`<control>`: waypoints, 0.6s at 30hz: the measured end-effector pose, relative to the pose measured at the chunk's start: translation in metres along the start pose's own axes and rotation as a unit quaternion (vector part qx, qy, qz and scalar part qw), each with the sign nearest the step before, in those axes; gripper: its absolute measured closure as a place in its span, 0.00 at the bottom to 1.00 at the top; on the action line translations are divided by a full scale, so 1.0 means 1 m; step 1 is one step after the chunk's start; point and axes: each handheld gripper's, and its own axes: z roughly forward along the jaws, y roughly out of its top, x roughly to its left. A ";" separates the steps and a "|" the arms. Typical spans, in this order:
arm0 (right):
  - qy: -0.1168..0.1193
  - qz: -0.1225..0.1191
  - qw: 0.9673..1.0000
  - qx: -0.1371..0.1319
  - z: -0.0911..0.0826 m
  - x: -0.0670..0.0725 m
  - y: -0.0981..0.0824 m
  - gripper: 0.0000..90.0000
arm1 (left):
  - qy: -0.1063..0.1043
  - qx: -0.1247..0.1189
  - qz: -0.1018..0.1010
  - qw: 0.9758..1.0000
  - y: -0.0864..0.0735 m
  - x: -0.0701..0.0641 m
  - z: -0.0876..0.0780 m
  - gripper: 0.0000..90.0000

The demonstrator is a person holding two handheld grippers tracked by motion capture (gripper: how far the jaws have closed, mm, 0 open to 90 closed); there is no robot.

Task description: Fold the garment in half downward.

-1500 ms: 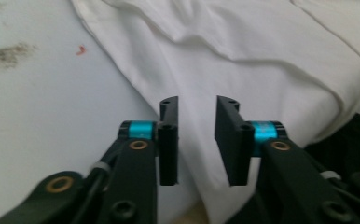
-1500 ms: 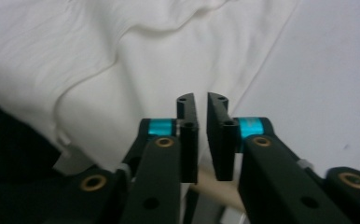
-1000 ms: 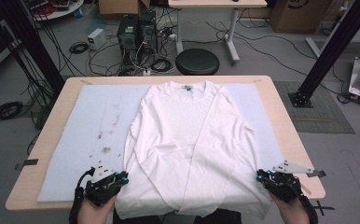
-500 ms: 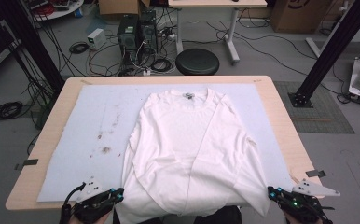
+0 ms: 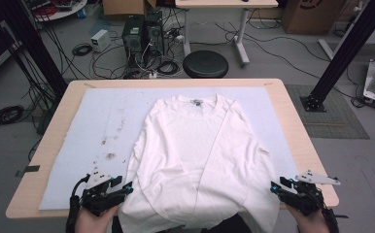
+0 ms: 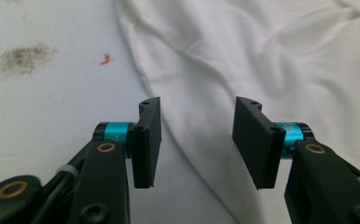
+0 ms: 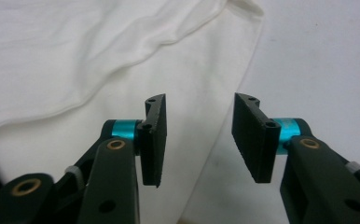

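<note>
Moved: both claws have drawn back to the bench's (image 5: 54,141) near edge.
Left claw (image 6: 197,140): spread, shirt (image 6: 271,60) hem between its jaws.
Right claw (image 7: 199,140): spread, astride the shirt's edge.

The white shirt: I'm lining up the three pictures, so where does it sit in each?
High view: white shirt lies mid-table on the pale mat, hem toward the person.
Left gripper view: it covers the upper right, its edge running down between the open jaws.
Right gripper view: it covers the upper left.
Shared landmark: the shirt's edge against the mat.
</note>
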 end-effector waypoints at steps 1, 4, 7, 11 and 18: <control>0.000 -0.001 1.000 0.006 0.005 0.000 0.001 0.66 | 0.006 -0.003 0.003 1.000 -0.002 -0.001 0.003 0.58; -0.010 -0.033 0.999 0.014 0.007 0.004 0.000 0.87 | 0.023 -0.009 0.033 0.999 -0.006 -0.004 0.000 0.76; 0.007 -0.041 0.999 0.017 0.003 0.005 -0.002 0.98 | -0.002 -0.008 0.026 1.000 -0.008 -0.002 -0.003 0.96; 0.026 -0.043 0.999 0.012 -0.006 0.007 -0.007 0.99 | -0.010 -0.006 0.035 0.999 -0.011 -0.004 -0.010 0.97; 0.067 -0.053 0.996 0.002 -0.041 0.013 -0.029 0.99 | -0.042 -0.006 0.038 0.998 -0.033 -0.006 -0.044 0.97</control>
